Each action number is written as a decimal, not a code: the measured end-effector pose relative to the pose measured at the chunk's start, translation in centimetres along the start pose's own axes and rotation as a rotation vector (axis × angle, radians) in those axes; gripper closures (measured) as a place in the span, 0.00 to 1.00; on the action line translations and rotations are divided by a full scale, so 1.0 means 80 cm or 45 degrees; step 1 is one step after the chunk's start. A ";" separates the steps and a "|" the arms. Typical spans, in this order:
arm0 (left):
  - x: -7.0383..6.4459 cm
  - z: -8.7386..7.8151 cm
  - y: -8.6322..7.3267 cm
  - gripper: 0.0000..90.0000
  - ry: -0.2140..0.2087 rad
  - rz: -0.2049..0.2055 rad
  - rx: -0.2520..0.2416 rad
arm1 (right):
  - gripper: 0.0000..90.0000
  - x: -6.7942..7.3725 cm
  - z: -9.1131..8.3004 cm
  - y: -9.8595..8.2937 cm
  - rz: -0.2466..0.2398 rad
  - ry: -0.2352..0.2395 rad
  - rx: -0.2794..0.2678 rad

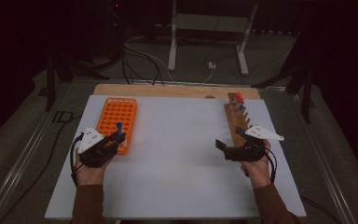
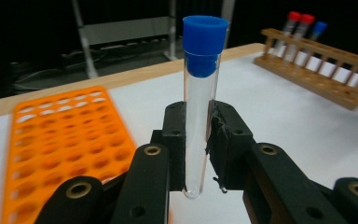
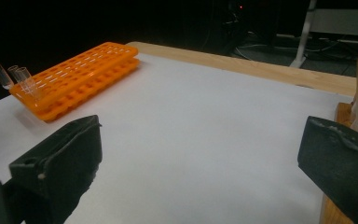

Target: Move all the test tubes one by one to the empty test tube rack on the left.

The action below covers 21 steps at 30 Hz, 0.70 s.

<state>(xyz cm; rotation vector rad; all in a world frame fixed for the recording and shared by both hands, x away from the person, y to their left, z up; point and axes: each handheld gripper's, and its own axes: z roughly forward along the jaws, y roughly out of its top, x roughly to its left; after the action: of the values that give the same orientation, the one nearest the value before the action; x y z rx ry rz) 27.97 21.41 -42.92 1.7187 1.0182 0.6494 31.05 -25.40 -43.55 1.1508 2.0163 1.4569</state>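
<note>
Your table [image 1: 177,186] is the biggest thing here — a white sheet over a wooden board whose bare edge shows along the far side at twelve o'clock. Around it the room is dark: grey floor, loose cables [image 1: 140,60] beyond the far edge, and the pale legs of a metal stand [image 1: 207,42] past them.

At ten o'clock on the sheet lies the orange rack [image 1: 116,114], a flat grid of round holes. At two o'clock stands the wooden rack [image 1: 237,119], long and narrow, with red- and blue-capped tubes [image 1: 239,100] upright at its far end.

Your left gripper [image 1: 116,138] sits at about nine o'clock, at the near edge of the orange rack, and its jaws are clamped on the test tube [image 2: 198,112]. The tube stands upright between the pads — clear glass with a rounded bottom that hangs just below the jaws, and a bright blue cap [image 2: 204,42] on top. From the right gripper view, two uncapped clear tubes [image 3: 22,77] stand at the near end of the orange rack.

Your right gripper [image 1: 228,142] is at about three o'clock, just beside the wooden rack, jaws spread wide with nothing between them.
</note>
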 end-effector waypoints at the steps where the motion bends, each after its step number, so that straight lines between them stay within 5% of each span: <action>1: 0.003 -0.003 -0.001 0.86 0.014 -0.004 -0.003 | 0.00 0.000 0.000 0.000 0.001 0.000 -0.001; 10: 0.026 -0.015 -0.013 0.86 0.157 -0.048 -0.012 | 0.00 0.000 -0.001 0.000 0.011 0.008 -0.004; 21: 0.042 0.004 -0.035 0.86 0.268 -0.080 0.002 | 0.00 0.000 0.000 0.000 0.007 0.015 -0.006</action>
<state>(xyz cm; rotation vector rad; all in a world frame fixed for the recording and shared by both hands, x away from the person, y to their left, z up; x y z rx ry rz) 28.96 24.57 -45.77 1.6375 1.2134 0.8011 31.04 -25.38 -43.54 1.1490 2.0183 1.4732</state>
